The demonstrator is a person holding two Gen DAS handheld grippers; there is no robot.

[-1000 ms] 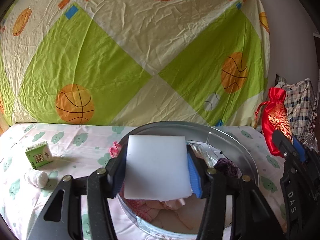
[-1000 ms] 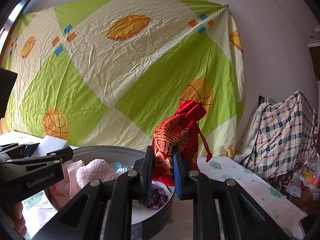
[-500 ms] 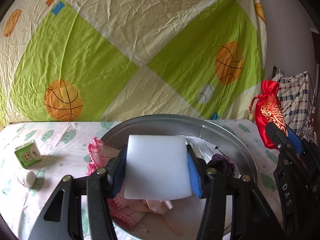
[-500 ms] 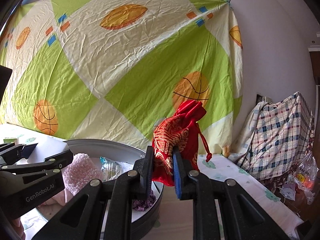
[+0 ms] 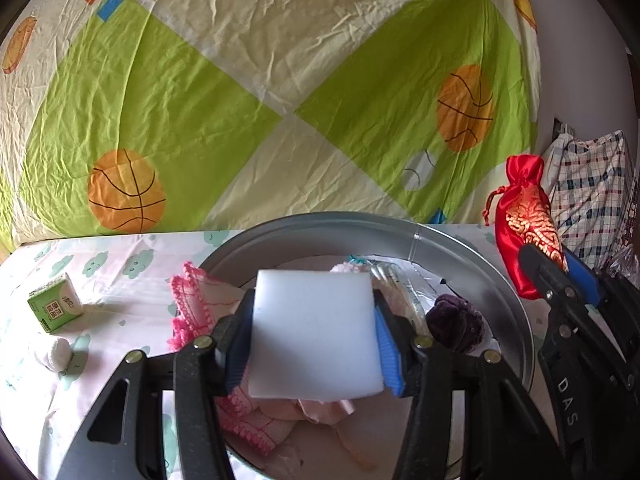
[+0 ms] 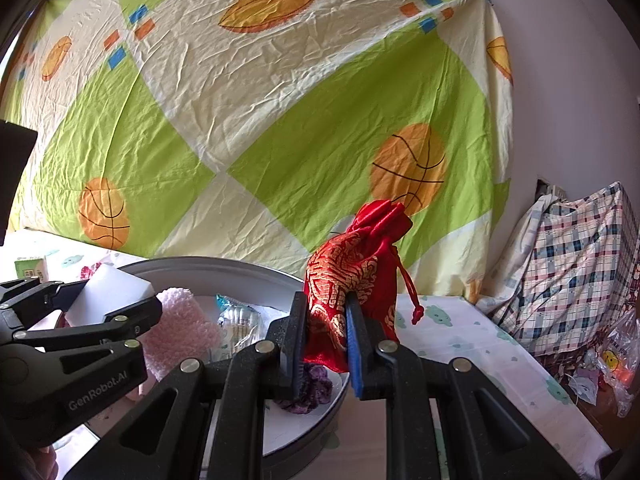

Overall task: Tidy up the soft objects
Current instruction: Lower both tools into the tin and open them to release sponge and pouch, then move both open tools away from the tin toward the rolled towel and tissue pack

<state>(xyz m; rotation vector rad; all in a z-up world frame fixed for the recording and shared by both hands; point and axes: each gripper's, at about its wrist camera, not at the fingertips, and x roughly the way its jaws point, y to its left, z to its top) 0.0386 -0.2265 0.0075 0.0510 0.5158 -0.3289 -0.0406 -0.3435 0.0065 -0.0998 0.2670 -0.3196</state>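
A: Which step is being performed?

B: A white sponge (image 5: pixel 314 334) is being gripped by the left hand-held gripper (image 5: pixel 314 344) above the metal basin (image 5: pixel 472 248); a red pouch (image 6: pixel 352 280) is being clamped by the right hand-held gripper (image 6: pixel 326 336), apparently beside the rim. Release over the basin is being called for.

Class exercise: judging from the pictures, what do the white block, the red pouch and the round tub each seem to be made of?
White block: likely foam sponge, matte and featureless, its sides slightly pinched by the left gripper.
Red pouch: satin-like fabric, glossy folds, gold pattern, drawstring, in the right gripper.
Round tub: probably metal, grey with dull sheen and a wall seam.
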